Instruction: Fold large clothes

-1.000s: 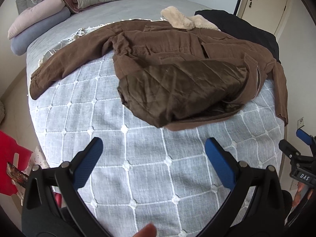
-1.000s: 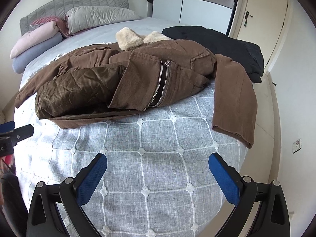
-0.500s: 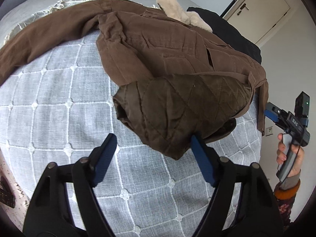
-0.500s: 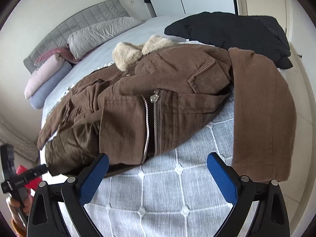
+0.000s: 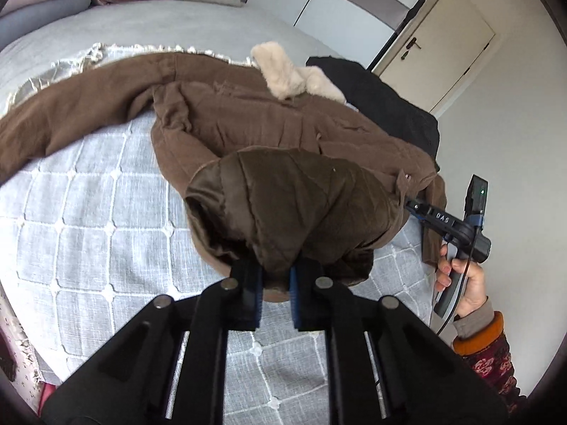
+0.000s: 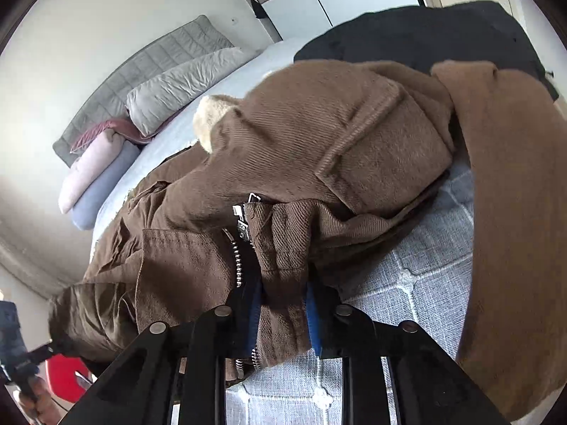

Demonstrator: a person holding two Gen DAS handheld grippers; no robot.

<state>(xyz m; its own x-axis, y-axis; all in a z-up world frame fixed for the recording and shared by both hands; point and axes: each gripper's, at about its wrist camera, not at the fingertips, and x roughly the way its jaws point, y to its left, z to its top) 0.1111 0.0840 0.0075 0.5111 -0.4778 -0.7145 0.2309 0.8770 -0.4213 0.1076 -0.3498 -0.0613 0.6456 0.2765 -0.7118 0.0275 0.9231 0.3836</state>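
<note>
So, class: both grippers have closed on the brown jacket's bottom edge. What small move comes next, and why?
Probably lift and pull the hem taut: the left gripper pinches the flipped lining, the right gripper the zipper edge, and the jacket lies rumpled.

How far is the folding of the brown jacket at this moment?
Done: little; the brown jacket lies spread on the bed, sleeves out.
In hand: the left gripper pinches the quilted lining at the hem; the right gripper pinches the front edge beside the zipper.
Left: every fold; the black garment is untouched.
</note>
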